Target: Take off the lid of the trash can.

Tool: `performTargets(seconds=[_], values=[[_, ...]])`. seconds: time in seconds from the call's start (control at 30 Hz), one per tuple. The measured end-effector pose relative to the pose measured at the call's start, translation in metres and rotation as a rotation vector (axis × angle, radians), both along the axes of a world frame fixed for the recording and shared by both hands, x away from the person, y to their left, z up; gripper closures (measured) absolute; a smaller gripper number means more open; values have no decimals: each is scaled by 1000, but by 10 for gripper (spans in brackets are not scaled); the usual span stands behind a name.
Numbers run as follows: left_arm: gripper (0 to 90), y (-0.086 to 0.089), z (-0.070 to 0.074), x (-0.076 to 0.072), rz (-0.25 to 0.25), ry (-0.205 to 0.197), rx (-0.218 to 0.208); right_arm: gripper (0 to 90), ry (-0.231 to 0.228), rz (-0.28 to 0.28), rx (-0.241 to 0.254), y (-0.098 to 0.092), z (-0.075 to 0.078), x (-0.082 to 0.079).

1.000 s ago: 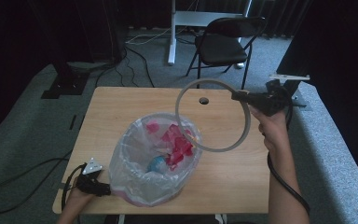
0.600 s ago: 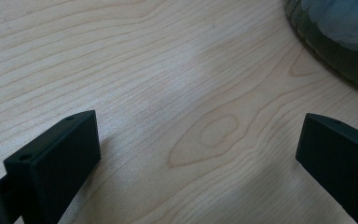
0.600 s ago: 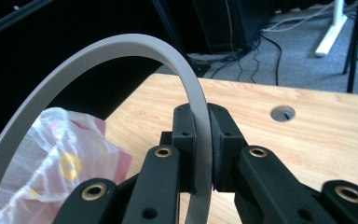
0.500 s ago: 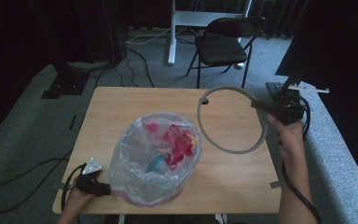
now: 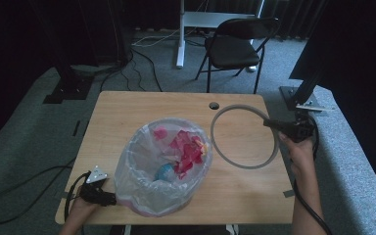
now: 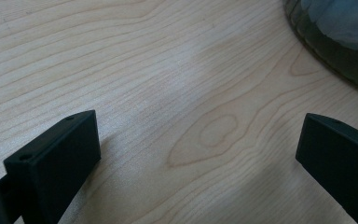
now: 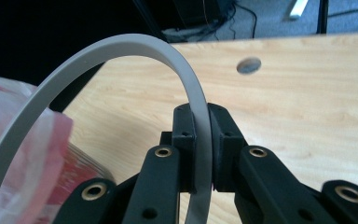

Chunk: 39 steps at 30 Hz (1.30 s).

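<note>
Grey ring (image 5: 245, 137) lying flat over the table (image 5: 127, 112) at centre right of the frame, right gripper (image 7: 201, 140) pinching its rim tightly, bin (image 5: 164, 166) with a clear bag just left of it, left gripper (image 6: 200, 140) at lower left resting with jaws wide apart, gripping nothing.

On the table (image 5: 127, 115), a bin (image 5: 164, 166) lined with a bag (image 5: 142, 147) is standing toward the near edge, left of centre, with scraps (image 5: 188, 149) lying inside it. A ring (image 5: 245, 136) is sitting just right of the bin over the tabletop, its right side pinched between the jaws of the right gripper (image 5: 274, 125) at the table's right edge. The left gripper (image 5: 110, 198) is resting at the near left corner, just beside the bin's base, its jaws standing apart over bare wood. A cable hole (image 5: 214, 105) is lying behind the ring, and a chair (image 5: 237, 46) is standing on the floor beyond the table's far edge.
</note>
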<state>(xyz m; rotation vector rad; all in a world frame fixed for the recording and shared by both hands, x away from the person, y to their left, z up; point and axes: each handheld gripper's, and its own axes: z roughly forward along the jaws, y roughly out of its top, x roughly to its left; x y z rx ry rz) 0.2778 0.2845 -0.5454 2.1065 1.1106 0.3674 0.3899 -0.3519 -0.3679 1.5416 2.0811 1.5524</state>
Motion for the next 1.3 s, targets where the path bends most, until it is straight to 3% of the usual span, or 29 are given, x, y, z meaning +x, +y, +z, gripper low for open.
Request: performTargets(seconds=[0.33,0.4,0.7,0.93,1.17,1.3], values=[[0,0,0,0,0,0,0,824,72,-23,-18,-6,-59,0],[0,0,0,0,0,-1,1,823,76,-22,-22,-6,-63,-1],[0,0,0,0,0,-1,1,823,152,-51,-25,-12,-112,-1],[0,0,0,0,0,0,2,822,184,-77,-63,-13,-136,-1],[0,-1,0,0,1,-2,7,819,191,-79,-82,-14,-147,-1],[0,-1,0,0,1,-1,6,818,201,-85,-116,-12,-151,1]])
